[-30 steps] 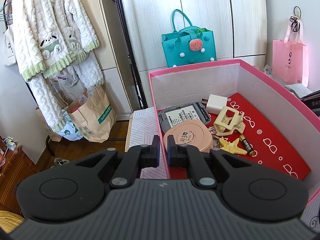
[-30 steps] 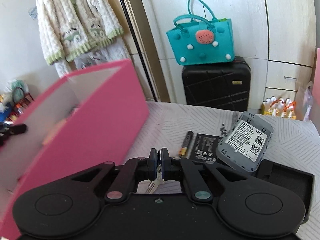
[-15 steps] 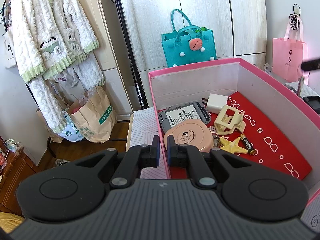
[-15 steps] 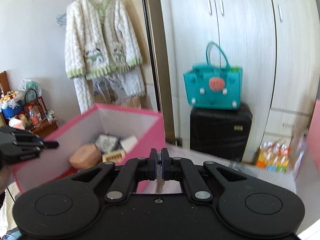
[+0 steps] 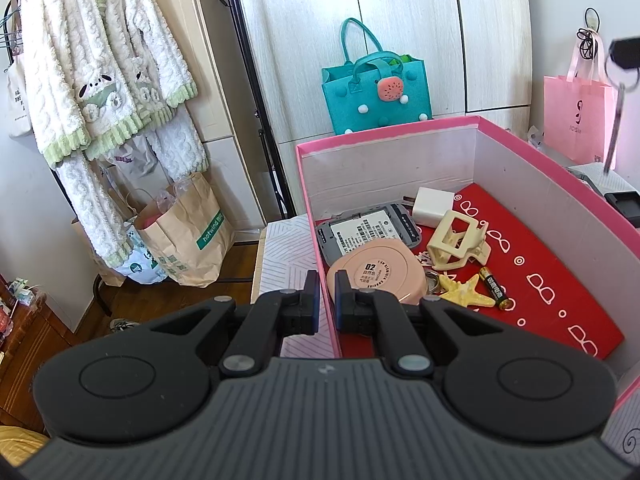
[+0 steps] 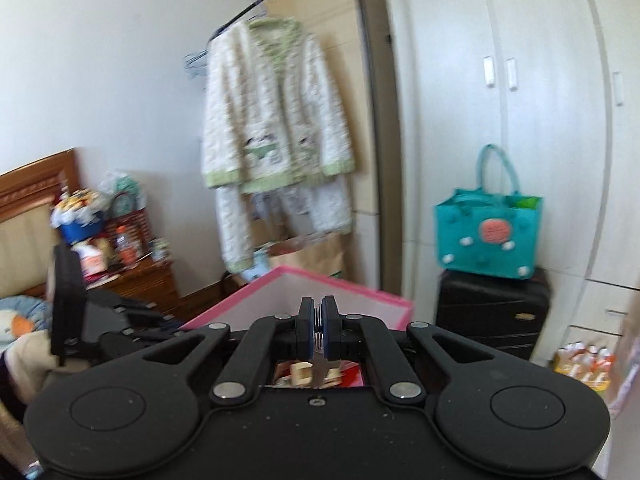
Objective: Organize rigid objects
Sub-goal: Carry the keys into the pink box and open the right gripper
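Here the pink box (image 5: 472, 122) stands open with white inner walls and a red floor printed with white glasses. At its near-left end lie a grey device (image 5: 366, 232) label-up, a round pink compact (image 5: 376, 276) overlapping it, a white charger plug (image 5: 432, 206) toward the far wall, a cream hair claw (image 5: 456, 242) beside the plug, a yellow starfish (image 5: 466, 290) and a battery (image 5: 496, 288) just right of the starfish. The right half of the red floor lies bare, so most open room is there.

The left hand-held gripper (image 5: 327, 304) pinches the box's near-left wall, one finger outside over the striped desk (image 5: 286, 248), the other inside, just short of the compact.

The right hand-held gripper (image 6: 318, 330) is pressed together on a key ring (image 6: 318, 322), with a key (image 6: 319, 368) hanging below its fingers; this view is blurred. In the left wrist view the ring and its key (image 5: 614, 124) hang in the air above the box's right wall, near a pink tote (image 5: 576, 116). Under the key the right view shows red floor and the cream claw.

Beyond the far wall stand a teal bag (image 5: 376, 88) and wardrobe doors (image 5: 400, 20).
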